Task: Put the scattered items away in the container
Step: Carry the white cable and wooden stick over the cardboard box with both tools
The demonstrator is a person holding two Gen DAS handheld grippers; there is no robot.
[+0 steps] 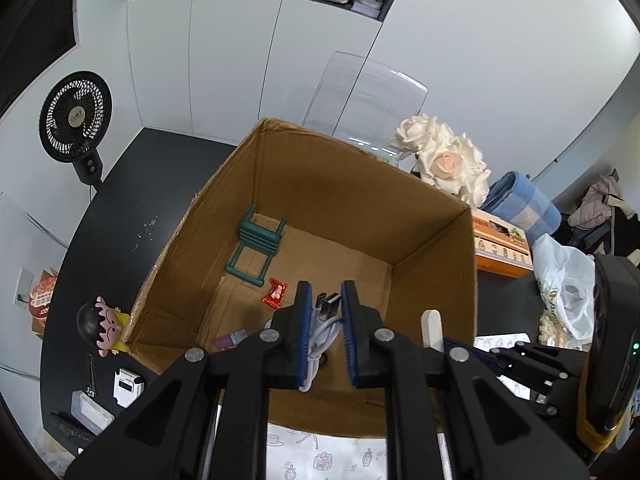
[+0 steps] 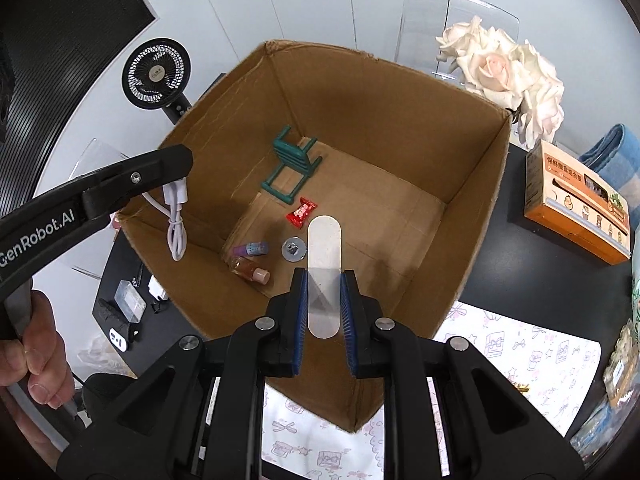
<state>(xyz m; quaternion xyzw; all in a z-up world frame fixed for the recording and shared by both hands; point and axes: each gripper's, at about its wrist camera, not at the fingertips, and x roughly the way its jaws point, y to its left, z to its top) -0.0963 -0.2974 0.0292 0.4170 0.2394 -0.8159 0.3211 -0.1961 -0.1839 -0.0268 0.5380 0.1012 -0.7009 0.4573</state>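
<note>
Left gripper clamped on coiled white cable, over cardboard box. Right gripper clamped on flat white stick, above box. Green stool at 11 o'clock, red candy just beside.

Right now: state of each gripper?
Left gripper: shut on the white USB cable.
Right gripper: shut on the flat white stick.

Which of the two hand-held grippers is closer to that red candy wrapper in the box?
Right, I'd judge. The right hand-held gripper, holding a white stick, hangs just above the candy wrapper; the left hand-held gripper, holding a white cable, is by the box's left wall.
</note>
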